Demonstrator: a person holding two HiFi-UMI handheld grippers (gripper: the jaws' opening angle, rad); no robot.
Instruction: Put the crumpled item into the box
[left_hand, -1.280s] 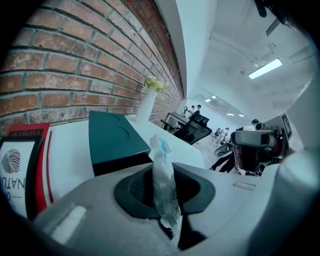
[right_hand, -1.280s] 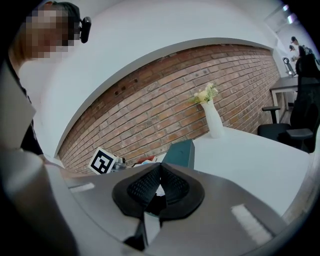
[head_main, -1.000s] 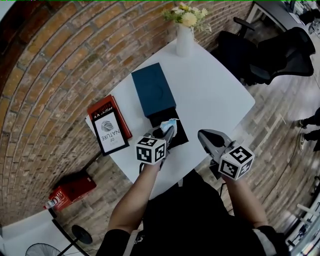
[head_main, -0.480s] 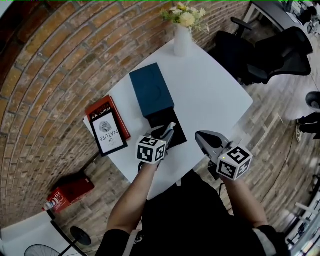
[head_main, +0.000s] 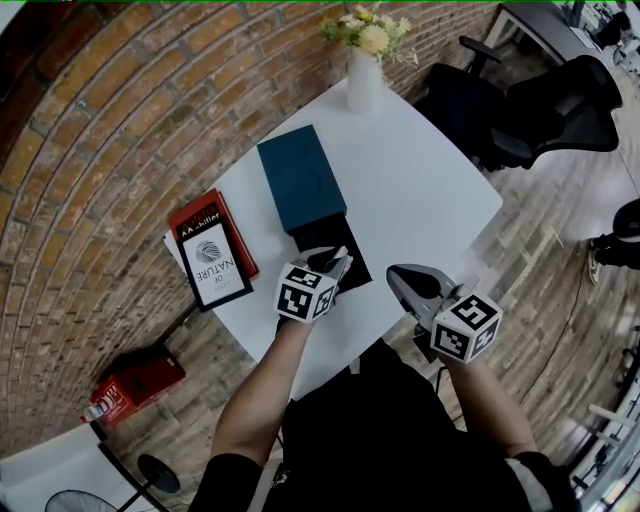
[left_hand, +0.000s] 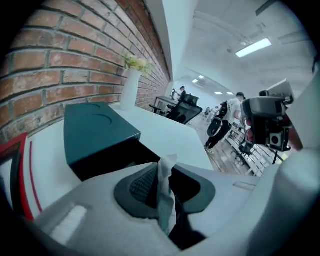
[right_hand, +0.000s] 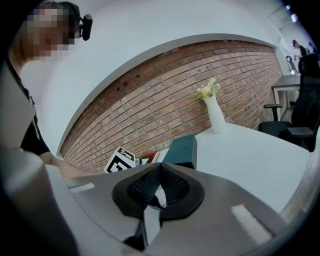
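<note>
Presently I am holding the left gripper (head_main: 338, 263) over the near, black open part of the box (head_main: 355, 268), its jaws closing on the crumpled item (left_hand: 165, 192), which is standing pinched between the pads. I am poising the tips above the opening so that, by my judgement, a release drops the item straight inside rather than onto the table (head_main: 420, 190). The teal lid (head_main: 301, 178) is lying slid back toward the brick wall, leaving the dark cavity exposed for this purpose. The right gripper (head_main: 395, 275) is hovering clenched and empty by the table's near edge, beside the box but apart from it, presumably so as not to be obstructing the drop. The item is showing as a thin, pale, bluish-white strip, creased and twisted, rising a little above the pads and trailing down between the jaws; it is looking soft and light, like tissue or thin fabric, and I am judging it liable to cling to a pad on release
</note>
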